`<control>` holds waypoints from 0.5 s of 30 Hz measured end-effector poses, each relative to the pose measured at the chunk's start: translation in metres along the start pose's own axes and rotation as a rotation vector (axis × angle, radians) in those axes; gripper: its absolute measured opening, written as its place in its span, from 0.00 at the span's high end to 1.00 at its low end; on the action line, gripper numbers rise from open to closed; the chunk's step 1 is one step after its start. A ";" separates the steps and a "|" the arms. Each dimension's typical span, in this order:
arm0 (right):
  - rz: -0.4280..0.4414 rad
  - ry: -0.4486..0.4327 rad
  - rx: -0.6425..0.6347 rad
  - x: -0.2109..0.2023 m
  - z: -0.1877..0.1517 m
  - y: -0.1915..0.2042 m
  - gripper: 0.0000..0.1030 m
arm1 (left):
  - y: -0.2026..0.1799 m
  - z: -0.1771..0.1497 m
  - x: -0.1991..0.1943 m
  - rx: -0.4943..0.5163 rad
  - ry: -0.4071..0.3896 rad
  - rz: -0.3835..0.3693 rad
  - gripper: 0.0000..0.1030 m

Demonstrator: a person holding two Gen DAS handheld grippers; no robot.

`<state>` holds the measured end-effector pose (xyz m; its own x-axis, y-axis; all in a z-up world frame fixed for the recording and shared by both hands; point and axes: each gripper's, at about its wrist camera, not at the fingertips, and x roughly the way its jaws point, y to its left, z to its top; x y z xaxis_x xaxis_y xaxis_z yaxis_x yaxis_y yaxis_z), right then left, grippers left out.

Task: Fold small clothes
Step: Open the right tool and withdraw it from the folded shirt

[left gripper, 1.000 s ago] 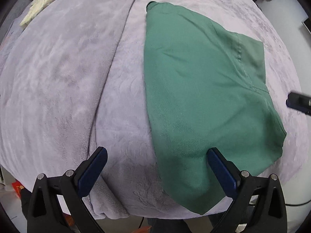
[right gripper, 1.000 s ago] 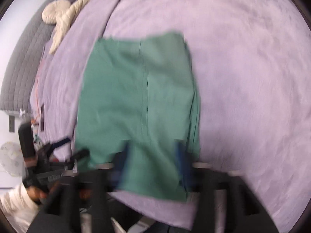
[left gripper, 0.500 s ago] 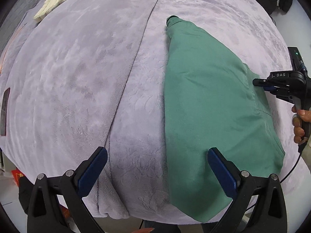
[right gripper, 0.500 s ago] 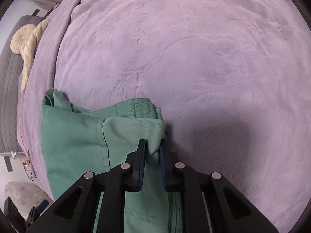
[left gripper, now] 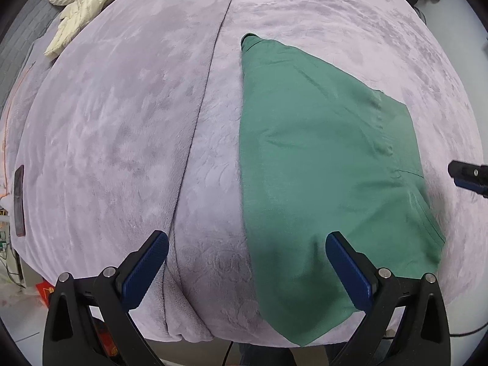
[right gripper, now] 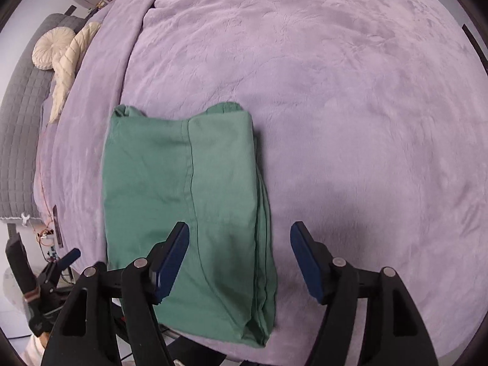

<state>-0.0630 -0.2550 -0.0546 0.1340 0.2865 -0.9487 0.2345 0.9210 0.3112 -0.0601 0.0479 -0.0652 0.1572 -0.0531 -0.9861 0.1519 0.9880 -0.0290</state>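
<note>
A green garment [left gripper: 320,167] lies folded flat on the purple blanket [left gripper: 122,122], near the bed's front edge. My left gripper [left gripper: 247,270] hovers open above the garment's left edge, pointing straight down, with nothing between its fingers. In the right wrist view the garment [right gripper: 189,189] shows a seam down its middle and stacked layers along its right edge. My right gripper [right gripper: 238,259] is above that right edge with its jaws opening; the pads press on nothing. The right gripper's tip [left gripper: 469,177] shows at the right edge of the left wrist view. The left gripper [right gripper: 52,271] shows at lower left.
A cream quilted jacket [left gripper: 82,9] and a round cream cushion [right gripper: 52,48] lie at the far left of the bed. A grey quilted headboard [right gripper: 18,140] stands beyond them. A long fold [left gripper: 198,122] runs down the blanket. The bed's edge drops off below the grippers.
Half a second ago my right gripper was shut on the garment's folded corner; it has let go and drawn back, and the garment lies flat. The left gripper stayed open and rose a little.
</note>
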 end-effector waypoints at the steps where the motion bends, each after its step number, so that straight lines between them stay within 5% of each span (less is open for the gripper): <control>1: 0.000 0.014 0.004 0.000 -0.007 0.002 0.26 | -0.001 0.000 -0.002 0.007 0.000 -0.002 0.00; 9: -0.027 0.065 -0.013 0.005 -0.045 0.030 0.22 | -0.007 -0.003 -0.007 0.033 0.040 0.005 0.00; 15: -0.139 -0.005 -0.065 -0.012 -0.051 0.049 0.18 | -0.011 0.000 -0.021 0.049 0.039 0.020 0.00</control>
<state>-0.1022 -0.2000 -0.0312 0.1093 0.1543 -0.9820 0.1879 0.9669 0.1728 -0.0652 0.0385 -0.0442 0.1227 -0.0271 -0.9921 0.1965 0.9805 -0.0025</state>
